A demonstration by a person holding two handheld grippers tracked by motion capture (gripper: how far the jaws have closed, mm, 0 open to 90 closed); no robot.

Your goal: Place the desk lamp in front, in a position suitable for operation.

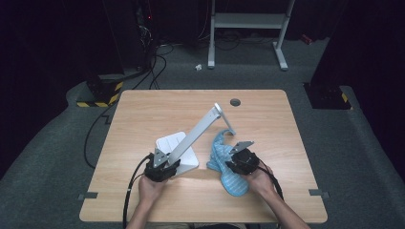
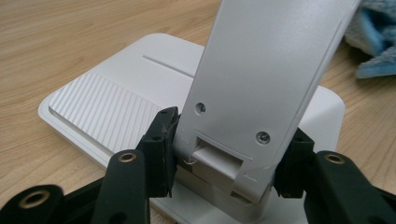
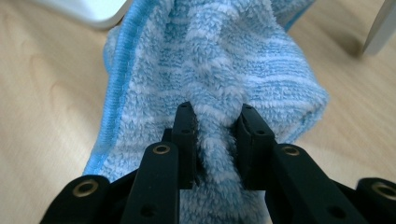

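A white desk lamp stands on the table with its flat base (image 1: 187, 151) (image 2: 107, 105) left of centre and its arm (image 1: 200, 130) (image 2: 261, 79) leaning up to the right. My left gripper (image 1: 160, 168) (image 2: 229, 158) is shut on the foot of that arm, one pad on each side. A blue and white striped towel (image 1: 228, 166) (image 3: 219, 70) lies bunched beside the base on the right. My right gripper (image 1: 244, 161) (image 3: 215, 140) is shut on a fold of the towel, with the cloth pinched between its pads.
A round cable hole (image 1: 235, 102) sits near the table's far edge. The lamp's head (image 1: 223, 119) reaches over the towel's far end. Bare wood lies along the front edge and at the right (image 1: 286, 152). Beyond the table stand a white frame (image 1: 248, 28) and cables on the floor.
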